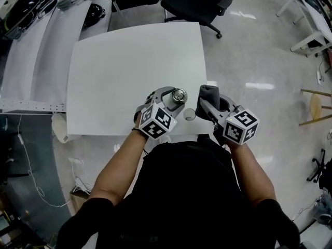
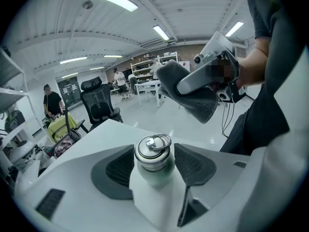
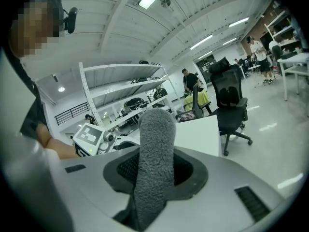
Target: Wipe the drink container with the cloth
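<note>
A pale drink bottle with a steel ring-topped cap stands upright between the jaws of my left gripper, which is shut on it just below the cap. In the left gripper view that gripper squeezes the bottle from both sides. My right gripper is shut on a dark grey fluffy cloth, held just right of the bottle and apart from it. In the right gripper view the cloth sticks up in a folded roll from the right gripper. Both are held over the near edge of the white table.
A small pale round object lies between the grippers at the table's near edge. A black office chair stands beyond the table's far side. Shelving with bags runs along the left; a wooden stool is to the right.
</note>
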`<state>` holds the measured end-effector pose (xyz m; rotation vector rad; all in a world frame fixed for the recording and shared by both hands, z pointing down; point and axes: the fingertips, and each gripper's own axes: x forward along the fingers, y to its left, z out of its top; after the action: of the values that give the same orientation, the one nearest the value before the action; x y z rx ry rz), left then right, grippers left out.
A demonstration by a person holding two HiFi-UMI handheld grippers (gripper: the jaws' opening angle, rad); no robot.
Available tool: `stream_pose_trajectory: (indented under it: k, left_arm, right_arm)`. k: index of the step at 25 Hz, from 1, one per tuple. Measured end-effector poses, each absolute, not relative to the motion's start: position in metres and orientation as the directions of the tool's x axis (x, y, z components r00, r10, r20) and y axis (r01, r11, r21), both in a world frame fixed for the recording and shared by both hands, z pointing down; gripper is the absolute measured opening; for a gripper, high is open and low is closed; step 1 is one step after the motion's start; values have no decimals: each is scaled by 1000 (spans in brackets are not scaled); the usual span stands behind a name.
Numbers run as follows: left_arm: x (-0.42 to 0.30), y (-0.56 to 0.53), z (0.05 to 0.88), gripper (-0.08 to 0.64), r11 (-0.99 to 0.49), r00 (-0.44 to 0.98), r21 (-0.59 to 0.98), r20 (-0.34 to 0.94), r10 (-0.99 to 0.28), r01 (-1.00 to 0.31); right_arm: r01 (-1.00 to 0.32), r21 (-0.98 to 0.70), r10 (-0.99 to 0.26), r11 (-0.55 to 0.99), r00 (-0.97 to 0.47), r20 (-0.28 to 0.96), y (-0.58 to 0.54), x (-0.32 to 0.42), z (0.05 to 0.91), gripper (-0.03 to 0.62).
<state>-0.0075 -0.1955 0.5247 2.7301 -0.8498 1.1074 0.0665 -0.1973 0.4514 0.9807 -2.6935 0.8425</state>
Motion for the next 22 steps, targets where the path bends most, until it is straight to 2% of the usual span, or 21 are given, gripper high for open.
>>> stream_pose_trajectory:
  k: [5, 12, 15, 18, 22]
  left_arm:
    - [-20, -189, 508, 261, -842, 627, -110, 619, -473, -528]
    - [-30, -172, 465, 255, -799, 730, 105, 491, -476, -592]
    - [-38, -167, 452, 170, -760, 746, 189, 440, -500, -622]
    - [-49, -162, 448, 51, -743, 750, 226, 426, -506, -630]
    - [-61, -155, 447, 17, -754, 741, 195, 446, -502, -628]
  right_arm:
    - [-663, -444, -580, 603, -746, 325, -189, 56, 445, 109]
    - [-680, -497, -640, 539, -714, 284, -176, 48, 434, 110]
    - [-687, -496, -649, 531, -706, 284, -168, 42, 430, 110]
    - [-701, -470, -654, 536, -697, 295, -160, 35, 429, 110]
    - [-718, -444, -657, 536, -685, 315, -151, 29, 429, 110]
